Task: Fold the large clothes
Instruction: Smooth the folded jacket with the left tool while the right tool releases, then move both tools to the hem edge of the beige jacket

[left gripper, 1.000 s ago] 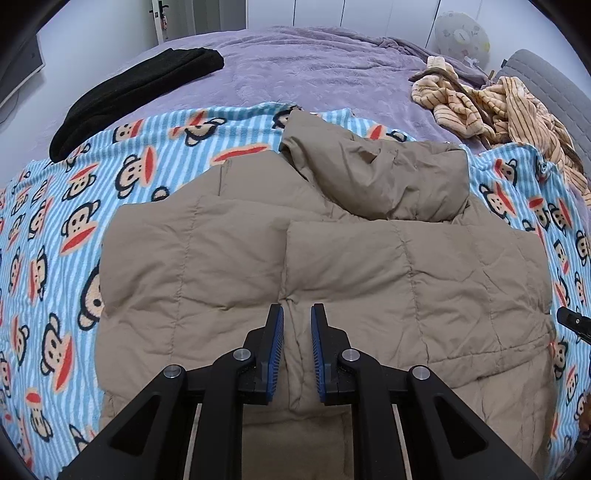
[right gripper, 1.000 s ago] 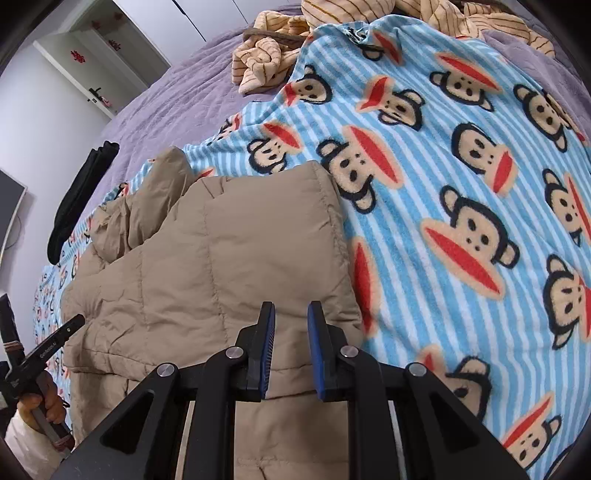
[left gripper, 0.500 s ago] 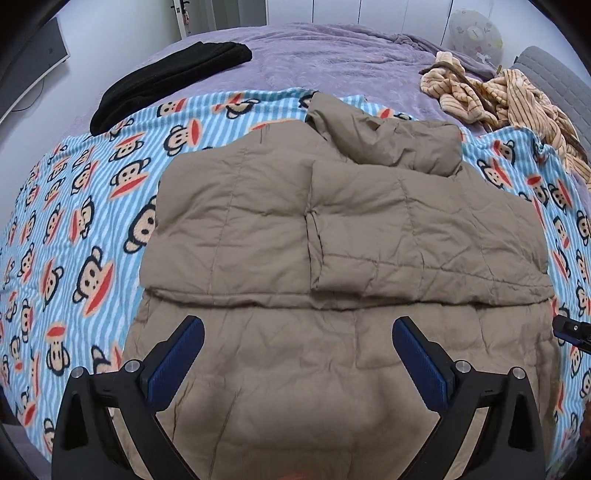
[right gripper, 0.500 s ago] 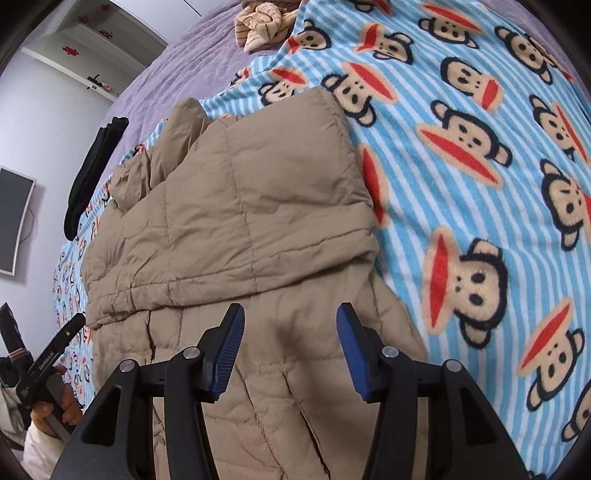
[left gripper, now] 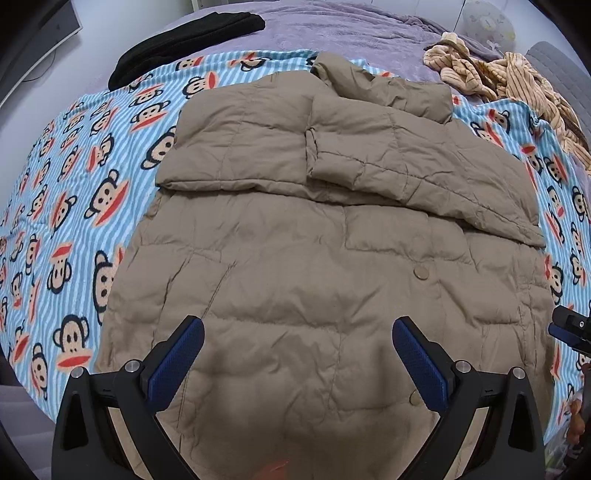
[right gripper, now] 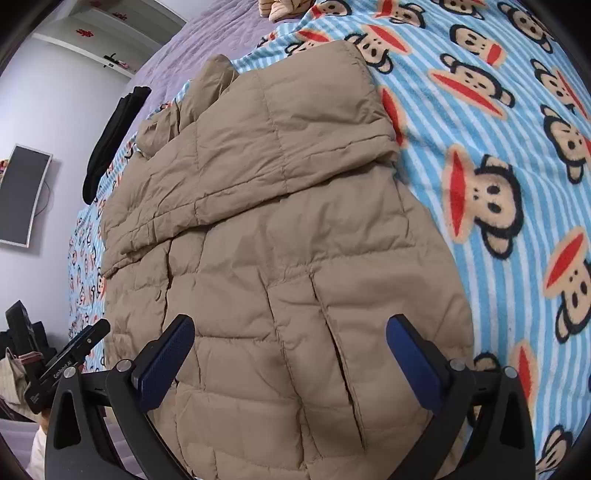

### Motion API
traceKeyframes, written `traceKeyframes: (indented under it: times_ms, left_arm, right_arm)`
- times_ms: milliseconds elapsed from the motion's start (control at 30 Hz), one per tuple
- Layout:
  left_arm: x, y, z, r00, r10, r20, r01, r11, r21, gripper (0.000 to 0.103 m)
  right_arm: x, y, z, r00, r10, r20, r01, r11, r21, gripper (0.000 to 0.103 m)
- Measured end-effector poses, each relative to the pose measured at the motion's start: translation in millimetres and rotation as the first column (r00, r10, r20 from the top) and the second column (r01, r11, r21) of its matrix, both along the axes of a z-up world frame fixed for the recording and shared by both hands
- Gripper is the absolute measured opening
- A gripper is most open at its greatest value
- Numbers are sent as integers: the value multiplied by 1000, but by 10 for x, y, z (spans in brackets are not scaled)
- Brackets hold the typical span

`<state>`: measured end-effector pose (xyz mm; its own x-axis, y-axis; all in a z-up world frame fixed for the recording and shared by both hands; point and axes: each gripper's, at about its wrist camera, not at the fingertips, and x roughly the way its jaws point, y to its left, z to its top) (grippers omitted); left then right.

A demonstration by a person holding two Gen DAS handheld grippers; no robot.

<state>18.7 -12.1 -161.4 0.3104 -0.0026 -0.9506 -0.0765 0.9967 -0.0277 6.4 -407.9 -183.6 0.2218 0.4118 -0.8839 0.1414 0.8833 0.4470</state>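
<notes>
Right wrist view, "GenRobot.AI" lettering on left hand-held gripper

Each hand-held gripper, left and right, has a black forked frame, silver screws and blue textured pads on its fingers.

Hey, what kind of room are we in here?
Most likely a bedroom: the tan puffer jacket lies on a monkey-print blanket spread over a bed with a purple cover, and a white wardrobe stands against the wall.
</notes>
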Motion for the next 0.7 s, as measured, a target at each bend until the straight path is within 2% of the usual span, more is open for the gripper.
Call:
traceKeyframes:
  times_ms: [167, 333, 400, 533, 700]
  left_arm:
    - [-176, 89, -67, 1000, -2, -25, 2, 1000, -3, 102]
    - [-314, 253, -157, 999, -25, -34, 24, 1000, -14, 102]
    - [-380, 337, -207, 997, -49, -61, 47, 998, -39, 102]
    - [-609, 564, -181, 997, -60, -46, 57, 996, -65, 102]
    - [-831, 895, -147, 999, -22, -43, 17, 994, -112, 102]
  right_arm:
    - [-182, 69, -30, 1000, -3, -5, 3, 1000, 2, 103]
    - [-397, 96, -28, 999, -49, -11, 49, 999, 13, 103]
    - [-487, 113, -22, 997, -79, -14, 80, 997, 22, 103]
    - [-682, 192, -39, 993, -119, -21, 120, 992, 40, 103]
    - [-965, 235, -61, 979, -197, -52, 201, 977, 71, 103]
